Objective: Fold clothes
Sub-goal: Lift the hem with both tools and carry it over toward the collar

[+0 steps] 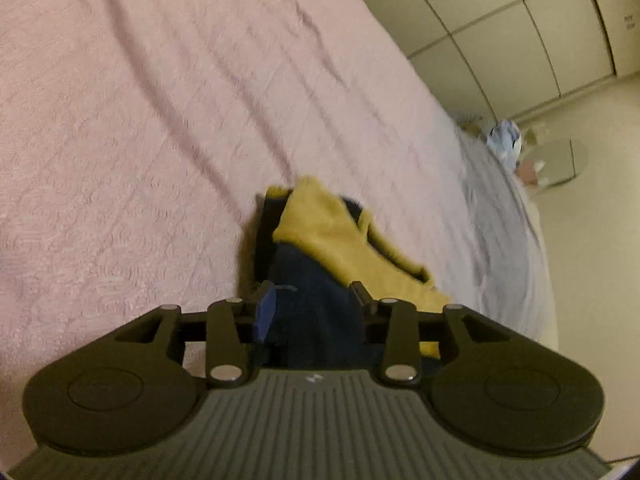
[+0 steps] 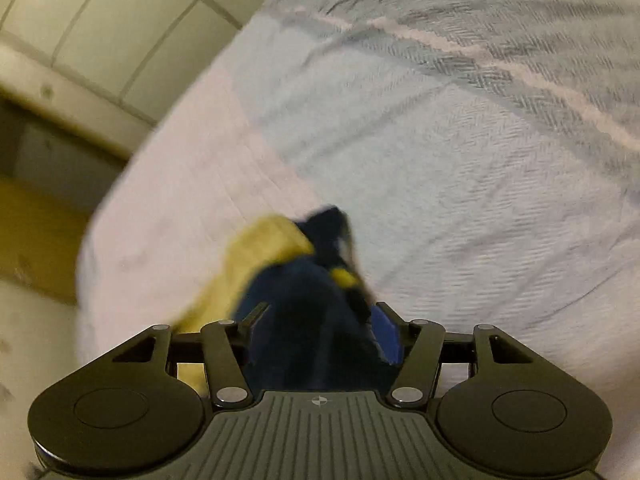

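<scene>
The navy-blue and mustard-yellow fabric garment (image 1: pixel 320 240) is bunched up and crumpled, its dark blue cloth filling the space between my tools while yellow panels spill out to the side; it hangs or lifts above the pale pink textured bedspread (image 1: pixel 140 120) rather than lying flat, with nothing of it smoothed or squared. Through my left-hand camera, my left black two-finger gripper (image 1: pixel 312 300) points forward and down over the bed, its fingers drawn in against the navy cloth, pinching a thick fold of the garment, a blue pad (image 1: pixel 265 312) pressed to the fabric on one side. Through the right-hand camera, blurred by motion, my right black two-finger gripper (image 2: pixel 320 320) is pinching the same garment (image 2: pixel 304 288), dark blue cloth packed between its fingers and a yellow section trailing off toward the bed's edge. Under that gripper the bedspread gives way to a light grey-blue herringbone-woven blanket (image 2: pixel 460 140) with a pale stripe running across it. Beyond the bed's far edge, the left view shows cream panelled wardrobe doors (image 1: pixel 520 32) and, on the floor, a small heap with something pale blue (image 1: pixel 505 140) on top, too small and soft to identify. I cannot see any basket or box holding clothes.
</scene>
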Demonstrator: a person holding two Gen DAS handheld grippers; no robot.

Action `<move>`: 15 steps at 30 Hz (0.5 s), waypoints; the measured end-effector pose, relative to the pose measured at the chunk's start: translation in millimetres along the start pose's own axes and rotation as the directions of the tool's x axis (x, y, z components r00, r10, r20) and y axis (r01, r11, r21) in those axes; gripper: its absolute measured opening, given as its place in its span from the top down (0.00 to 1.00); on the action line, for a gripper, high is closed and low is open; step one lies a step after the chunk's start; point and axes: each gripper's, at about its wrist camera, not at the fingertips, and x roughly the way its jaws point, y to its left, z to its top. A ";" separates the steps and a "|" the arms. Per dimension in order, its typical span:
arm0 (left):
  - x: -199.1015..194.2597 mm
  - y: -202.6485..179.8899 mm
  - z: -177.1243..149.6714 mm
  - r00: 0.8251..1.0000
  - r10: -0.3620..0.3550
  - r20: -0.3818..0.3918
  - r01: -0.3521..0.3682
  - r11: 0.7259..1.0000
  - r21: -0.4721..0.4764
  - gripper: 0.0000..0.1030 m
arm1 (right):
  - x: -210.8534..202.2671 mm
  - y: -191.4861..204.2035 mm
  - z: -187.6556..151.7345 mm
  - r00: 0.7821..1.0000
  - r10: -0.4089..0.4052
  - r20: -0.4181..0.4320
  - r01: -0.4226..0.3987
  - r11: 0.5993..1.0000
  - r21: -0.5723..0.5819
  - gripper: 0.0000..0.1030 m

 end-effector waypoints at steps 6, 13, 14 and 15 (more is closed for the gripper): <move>27.1 3.1 -0.6 1.000 -0.013 -0.010 0.013 1.000 -0.015 0.62 | 28.5 15.8 11.1 0.998 0.053 -0.031 -0.057 0.982 -0.182 0.42; 46.4 -13.5 -3.3 0.999 0.042 0.005 -0.042 0.994 0.103 0.75 | 95.6 29.5 22.6 0.991 0.076 -0.113 -0.107 0.949 -0.296 0.41; 48.5 -15.5 -3.8 0.999 0.040 -0.001 -0.040 0.992 0.123 0.83 | 103.4 28.3 22.6 0.987 0.089 -0.131 -0.124 0.948 -0.294 0.47; 50.5 -19.1 -4.6 0.999 0.046 -0.004 -0.045 0.988 0.150 0.95 | 104.1 27.8 25.4 0.987 0.099 -0.123 -0.132 0.947 -0.292 0.63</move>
